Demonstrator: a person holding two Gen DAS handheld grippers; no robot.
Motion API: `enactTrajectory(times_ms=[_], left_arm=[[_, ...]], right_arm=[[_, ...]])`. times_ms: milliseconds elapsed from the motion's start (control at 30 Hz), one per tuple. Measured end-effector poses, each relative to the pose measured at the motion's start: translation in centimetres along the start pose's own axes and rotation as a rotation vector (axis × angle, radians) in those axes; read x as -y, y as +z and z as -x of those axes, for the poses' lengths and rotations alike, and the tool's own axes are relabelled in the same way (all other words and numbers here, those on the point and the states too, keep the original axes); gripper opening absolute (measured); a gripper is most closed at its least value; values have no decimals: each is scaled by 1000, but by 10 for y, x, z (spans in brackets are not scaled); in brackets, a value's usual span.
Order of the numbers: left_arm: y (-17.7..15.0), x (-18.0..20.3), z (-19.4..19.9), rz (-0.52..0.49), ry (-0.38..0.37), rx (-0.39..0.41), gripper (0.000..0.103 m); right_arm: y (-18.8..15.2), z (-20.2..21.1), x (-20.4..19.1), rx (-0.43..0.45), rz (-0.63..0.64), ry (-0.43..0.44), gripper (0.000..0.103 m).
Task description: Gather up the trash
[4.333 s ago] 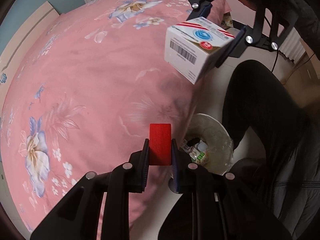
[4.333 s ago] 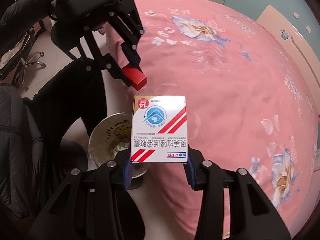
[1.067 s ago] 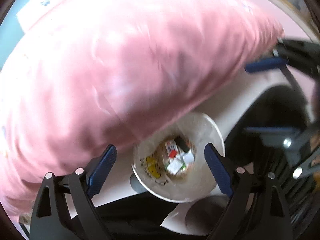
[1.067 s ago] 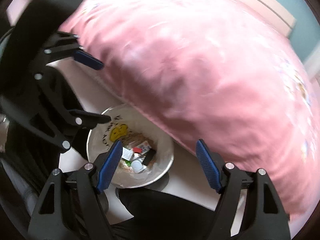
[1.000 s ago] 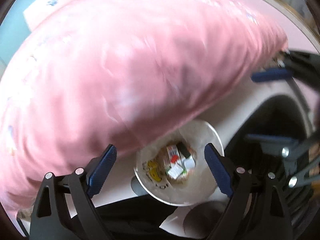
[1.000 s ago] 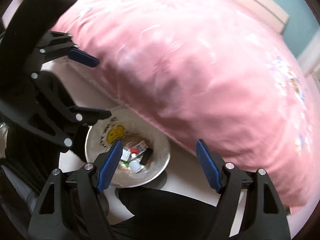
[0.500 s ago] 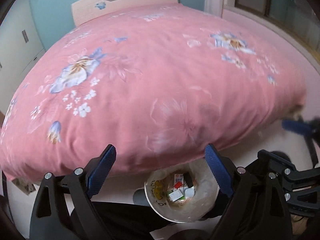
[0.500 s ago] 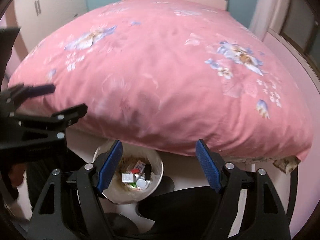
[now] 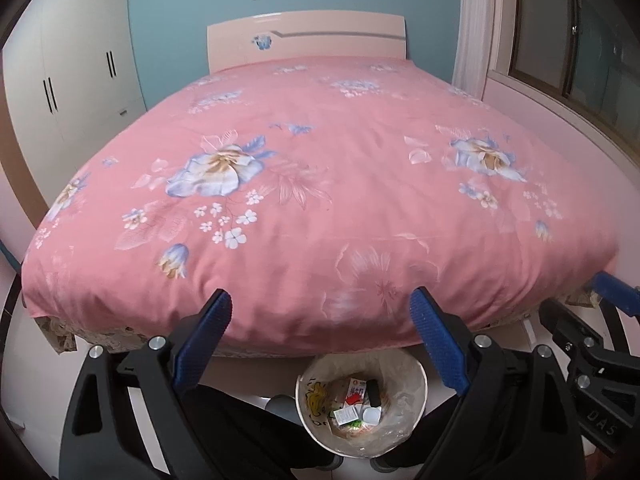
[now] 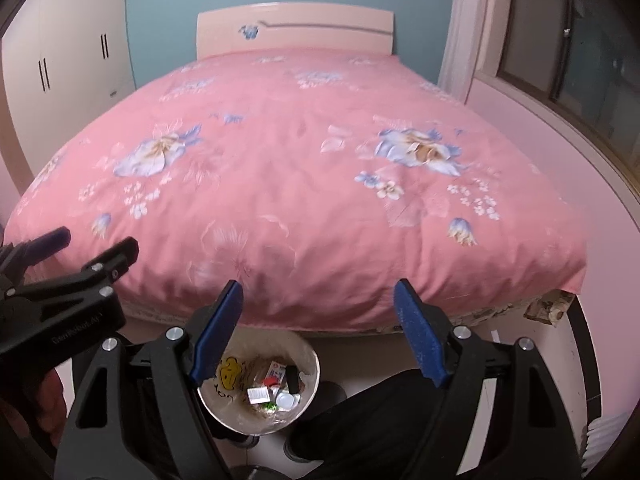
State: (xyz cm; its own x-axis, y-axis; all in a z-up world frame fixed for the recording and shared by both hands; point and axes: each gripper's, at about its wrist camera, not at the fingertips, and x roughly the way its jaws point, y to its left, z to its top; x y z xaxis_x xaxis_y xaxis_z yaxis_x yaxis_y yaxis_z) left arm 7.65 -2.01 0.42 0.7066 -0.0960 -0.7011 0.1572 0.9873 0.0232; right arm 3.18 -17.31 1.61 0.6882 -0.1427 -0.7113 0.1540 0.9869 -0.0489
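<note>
1. My left claw (image 9: 320, 344) stands wide apart with nothing between its blue pads (image 9: 206, 336).
2. My right claw (image 10: 318, 328) is also spread wide and holds nothing.
3. The bin (image 9: 418, 376) sits on the floor at the near edge of the bed (image 9: 320, 184), just below and between both claws. The person's dark legs flank it.
4. Inside the bin I see trash (image 9: 357, 402): a small white carton with red print, a red piece, a black piece and a white square box. Further down there are scraps I cannot make out.
5. I judge the drop done, since both claws are empty and the pieces lie in the bin.
6. The pink cover shows only its flower print. I find no loose trash on it in either view.
7. The floor beside the bed is mostly hidden by the claws and legs, so I cannot tell if anything is left there.
8. My guess is that the task is at or near its end. What remains is a look round for stray pieces.
</note>
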Motion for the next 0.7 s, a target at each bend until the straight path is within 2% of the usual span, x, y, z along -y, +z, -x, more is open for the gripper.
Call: enactTrajectory(times_ms=[167, 400, 700], left_arm=[[-13, 3, 14, -2, 19, 31, 93], [-36, 6, 22, -21, 13, 2, 94], [-49, 7, 34, -10, 4, 2, 95]], right_arm=[[-10, 11, 0, 8, -15, 7, 78], [-30, 16, 7, -20, -52, 20, 82], [-48, 25, 3, -29, -65, 24, 84]])
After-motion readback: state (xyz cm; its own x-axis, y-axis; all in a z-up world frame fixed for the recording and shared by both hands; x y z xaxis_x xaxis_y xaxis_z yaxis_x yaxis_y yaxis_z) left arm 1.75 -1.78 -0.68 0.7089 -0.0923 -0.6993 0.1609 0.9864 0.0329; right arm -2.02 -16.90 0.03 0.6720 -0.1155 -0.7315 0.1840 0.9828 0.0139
